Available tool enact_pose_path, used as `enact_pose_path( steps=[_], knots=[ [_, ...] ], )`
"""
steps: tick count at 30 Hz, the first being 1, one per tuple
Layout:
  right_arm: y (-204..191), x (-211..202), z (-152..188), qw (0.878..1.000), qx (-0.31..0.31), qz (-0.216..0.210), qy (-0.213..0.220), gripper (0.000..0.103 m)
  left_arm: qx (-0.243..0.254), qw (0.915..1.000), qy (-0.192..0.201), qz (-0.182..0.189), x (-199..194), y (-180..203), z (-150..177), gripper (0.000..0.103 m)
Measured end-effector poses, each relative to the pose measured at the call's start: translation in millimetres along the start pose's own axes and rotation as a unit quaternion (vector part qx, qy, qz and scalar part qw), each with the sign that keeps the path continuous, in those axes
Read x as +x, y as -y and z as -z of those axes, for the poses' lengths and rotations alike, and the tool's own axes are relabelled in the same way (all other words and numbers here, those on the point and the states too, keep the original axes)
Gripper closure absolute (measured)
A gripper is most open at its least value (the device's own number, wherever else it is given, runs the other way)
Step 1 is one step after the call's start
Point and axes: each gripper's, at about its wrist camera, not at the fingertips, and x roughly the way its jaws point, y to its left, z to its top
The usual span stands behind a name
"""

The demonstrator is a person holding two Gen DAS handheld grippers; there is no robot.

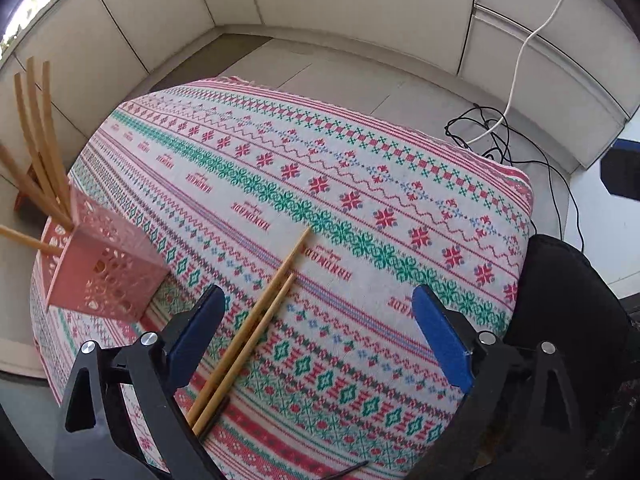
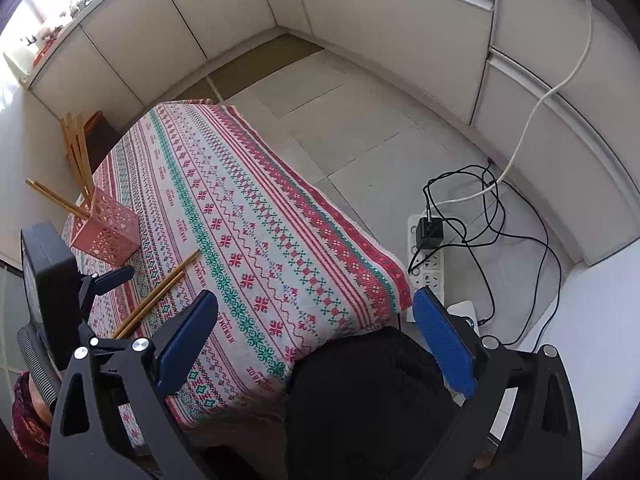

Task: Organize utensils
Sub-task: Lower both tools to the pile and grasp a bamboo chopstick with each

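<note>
Two wooden chopsticks [image 1: 256,328] lie side by side on the patterned tablecloth [image 1: 360,184]. My left gripper [image 1: 318,296] hangs open over them, and they run just inside its left finger [image 1: 200,328] without touching the pads. A pink perforated holder [image 1: 108,268] stands at the table's left, with several chopsticks [image 1: 40,140] leaning out of it. In the right wrist view my right gripper [image 2: 316,300] is open and empty over the table's near edge. The loose chopsticks [image 2: 160,296], the holder [image 2: 108,228] and a finger of the left gripper [image 2: 114,276] lie to its left.
A person's dark-clothed lap [image 2: 360,392] is at the near table edge. On the floor to the right lie a white power strip [image 2: 426,264] with a black adapter and tangled cables [image 2: 500,216]. Pale cabinets [image 2: 400,40] line the far walls.
</note>
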Motion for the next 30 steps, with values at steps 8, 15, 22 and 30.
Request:
enact_pose_path(
  steps=[8,15,22,30],
  knots=[
    [9,14,1,1.000,0.012,0.003,-0.024,0.008,-0.032,0.9982,-0.049,0.006,48,-23,-27,0.044],
    [14,23,1,0.999,0.021,0.016,-0.033,0.008,-0.029,0.9963,-0.067,0.046,57,-39,-29,0.072],
    [15,28,4,0.998,0.025,0.019,-0.049,0.008,0.016,0.9980,-0.052,0.030,51,-18,-29,0.091],
    [8,29,6,0.998,0.028,0.006,-0.057,0.008,0.045,0.9967,0.063,-0.022,-7,-4,-18,0.093]
  ],
)
